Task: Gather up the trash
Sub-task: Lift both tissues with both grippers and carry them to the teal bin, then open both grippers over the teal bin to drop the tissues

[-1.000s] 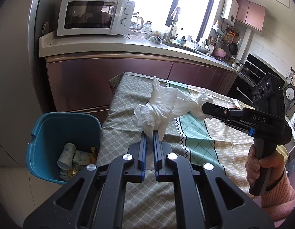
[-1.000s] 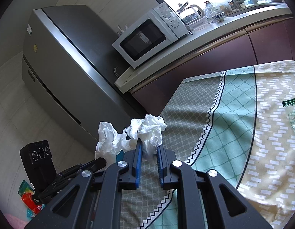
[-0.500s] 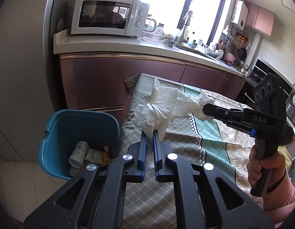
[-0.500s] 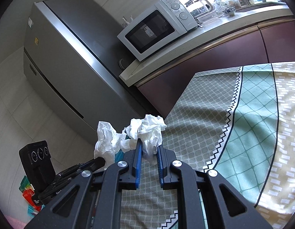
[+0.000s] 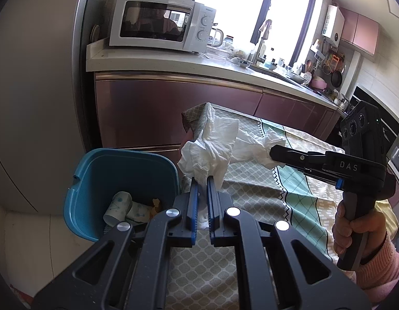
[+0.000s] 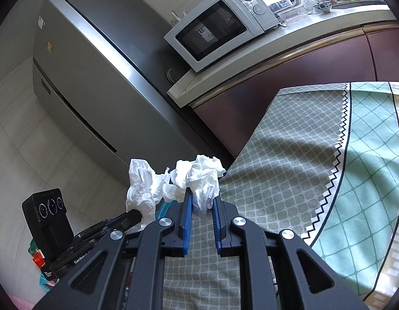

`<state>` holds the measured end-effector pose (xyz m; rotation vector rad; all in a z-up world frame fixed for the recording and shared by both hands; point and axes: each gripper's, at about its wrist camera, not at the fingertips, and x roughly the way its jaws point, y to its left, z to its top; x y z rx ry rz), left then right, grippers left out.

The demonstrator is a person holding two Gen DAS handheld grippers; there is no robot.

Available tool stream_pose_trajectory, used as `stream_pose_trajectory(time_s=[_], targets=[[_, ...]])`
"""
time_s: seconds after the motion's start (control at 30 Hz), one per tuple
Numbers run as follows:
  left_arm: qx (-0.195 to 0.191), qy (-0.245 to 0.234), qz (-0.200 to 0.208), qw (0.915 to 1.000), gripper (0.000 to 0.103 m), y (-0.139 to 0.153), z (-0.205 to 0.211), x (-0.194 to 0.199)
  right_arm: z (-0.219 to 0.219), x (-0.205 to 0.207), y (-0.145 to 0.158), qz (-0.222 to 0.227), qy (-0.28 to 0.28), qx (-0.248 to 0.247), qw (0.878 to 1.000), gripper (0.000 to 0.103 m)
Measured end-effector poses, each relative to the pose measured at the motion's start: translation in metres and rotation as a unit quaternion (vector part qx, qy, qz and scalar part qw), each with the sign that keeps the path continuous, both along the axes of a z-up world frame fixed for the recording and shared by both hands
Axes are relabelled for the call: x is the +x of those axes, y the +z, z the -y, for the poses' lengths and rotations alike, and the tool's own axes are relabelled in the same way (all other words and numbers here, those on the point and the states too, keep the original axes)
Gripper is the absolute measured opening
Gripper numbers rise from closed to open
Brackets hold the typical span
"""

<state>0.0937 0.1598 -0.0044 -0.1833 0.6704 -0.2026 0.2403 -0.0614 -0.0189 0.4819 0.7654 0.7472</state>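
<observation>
Two tongs clamped | left tongs (image 5: 202,180) grip crumpled tissue (image 5: 212,152) | right tongs (image 6: 201,201) grip other tissue (image 6: 203,180) | both above patterned cloth (image 5: 251,193) edge, beside blue bin (image 5: 96,170) holding paper cups (image 5: 122,206)

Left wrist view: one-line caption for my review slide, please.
Left gripper and right gripper each clamp crumpled white tissue beside the blue plastic bin holding paper cups.
</observation>
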Motion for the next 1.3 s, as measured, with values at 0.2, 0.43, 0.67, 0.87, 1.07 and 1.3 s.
stream_pose_trajectory(time_s=[0.2,0.43,0.67,0.87,1.07,1.3], targets=[[0.000,0.010,-0.002,0.9999,0.007,-0.002,-0.007,0.001,-0.008,0.007,-0.002,-0.003,0.007,-0.004,1.000,0.013],[0.001,0.026,-0.005,0.9997,0.007,-0.004,-0.017,0.004,-0.024,0.013,-0.003,-0.007,0.020,-0.009,1.000,0.013],[0.006,0.042,-0.014,0.9990,0.007,-0.010,-0.030,0.006,-0.040,0.019,-0.002,-0.010,0.032,-0.018,0.999,0.013],[0.005,0.056,-0.024,0.9981,0.007,-0.019,-0.042,0.011,-0.058,0.024,-0.004,-0.012,0.046,-0.032,0.998,0.013],[0.005,0.068,-0.036,0.9970,0.007,-0.030,-0.049,0.017,-0.075,0.030,-0.012,-0.020,0.054,-0.043,0.997,0.013],[0.004,0.079,-0.051,0.9956,0.007,-0.042,-0.058,0.025,-0.094,0.038,-0.020,-0.029,0.062,-0.056,0.996,0.013]])
